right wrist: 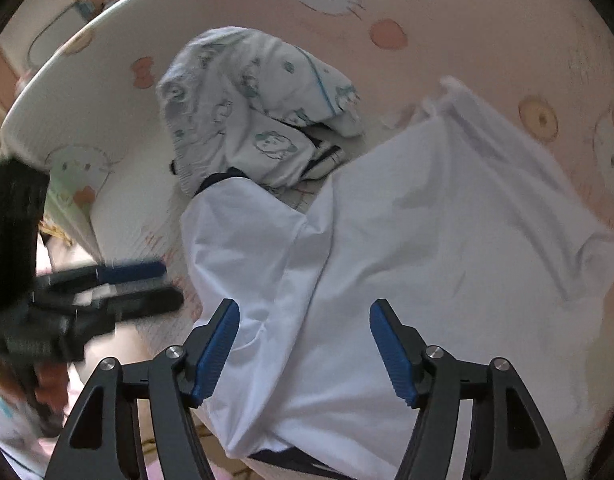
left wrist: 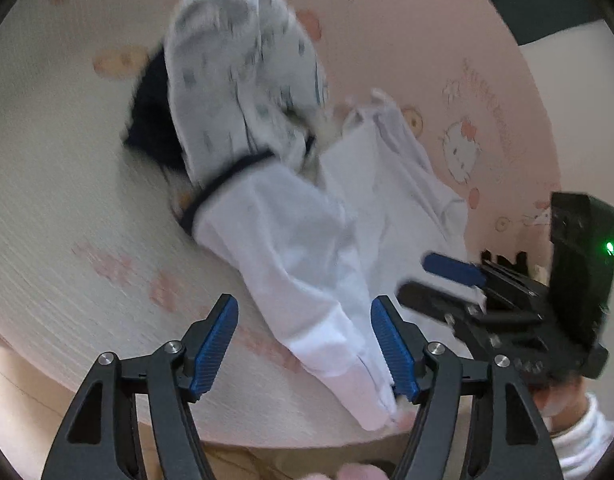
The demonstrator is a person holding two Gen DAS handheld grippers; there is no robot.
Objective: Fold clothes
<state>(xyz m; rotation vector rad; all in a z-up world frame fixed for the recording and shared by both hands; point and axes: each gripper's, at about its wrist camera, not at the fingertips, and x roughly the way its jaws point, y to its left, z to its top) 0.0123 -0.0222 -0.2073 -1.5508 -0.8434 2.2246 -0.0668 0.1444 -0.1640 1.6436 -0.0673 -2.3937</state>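
Observation:
A white long-sleeved top (right wrist: 447, 232) with dark navy trim lies spread on the bed. Its sleeve (left wrist: 307, 272) runs toward the near edge. My left gripper (left wrist: 305, 308) is open over the sleeve's cuff; the cloth passes close by the right pad but is not pinched. In the right wrist view the left gripper (right wrist: 147, 284) hovers beside the sleeve. My right gripper (right wrist: 305, 312) is open above the top's lower part, with cloth below the jaws and nothing gripped. The left wrist view shows the right gripper (left wrist: 447, 280) over the top's right side.
A crumpled pale garment with small blue prints (right wrist: 251, 108) lies just beyond the white top, with a dark navy item (left wrist: 151, 124) beside it. The bed sheet (right wrist: 447, 12) is pink and cream with cartoon cats. The mattress edge (left wrist: 107, 392) is near. A white-sleeved hand (left wrist: 575, 420) holds the right gripper.

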